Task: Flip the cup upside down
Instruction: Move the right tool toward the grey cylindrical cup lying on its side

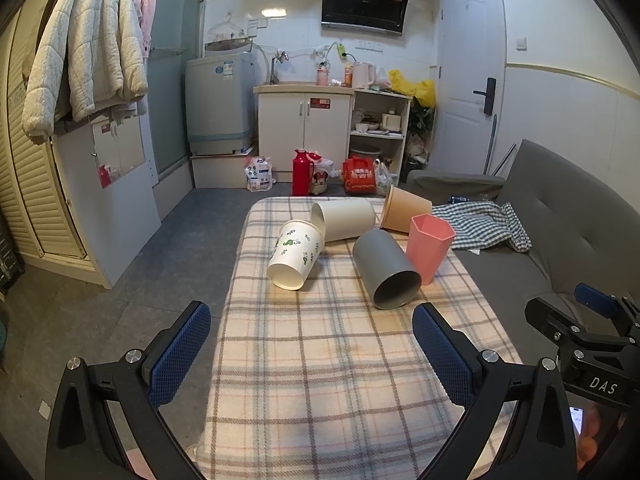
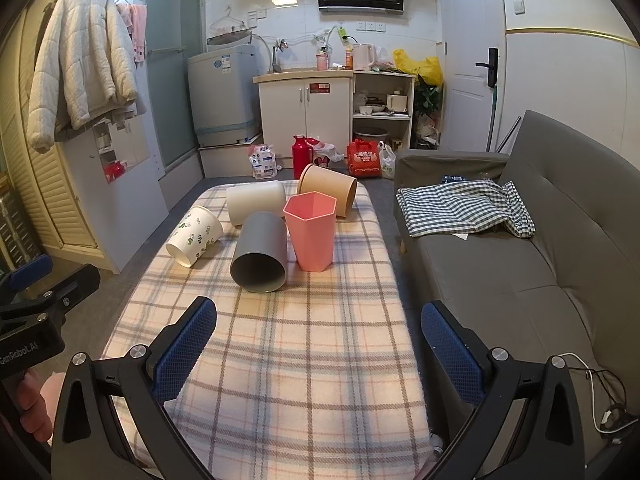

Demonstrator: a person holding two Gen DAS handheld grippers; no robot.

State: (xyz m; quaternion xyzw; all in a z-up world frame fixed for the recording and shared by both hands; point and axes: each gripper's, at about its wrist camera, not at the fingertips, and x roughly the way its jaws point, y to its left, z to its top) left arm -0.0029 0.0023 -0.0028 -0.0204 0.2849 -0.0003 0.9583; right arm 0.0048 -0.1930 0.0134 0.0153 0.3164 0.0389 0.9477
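Several cups sit at the far end of a plaid-covered table. A pink hexagonal cup stands upright, mouth up. A grey cup lies on its side with its mouth toward me. A white leaf-print cup, a plain white cup and a tan cup also lie on their sides. My left gripper and right gripper are both open and empty, short of the cups.
A grey sofa with a checked cloth runs along the table's right side. Floor lies left of the table. A cabinet, washing machine, red flask and bags stand beyond the table's far end.
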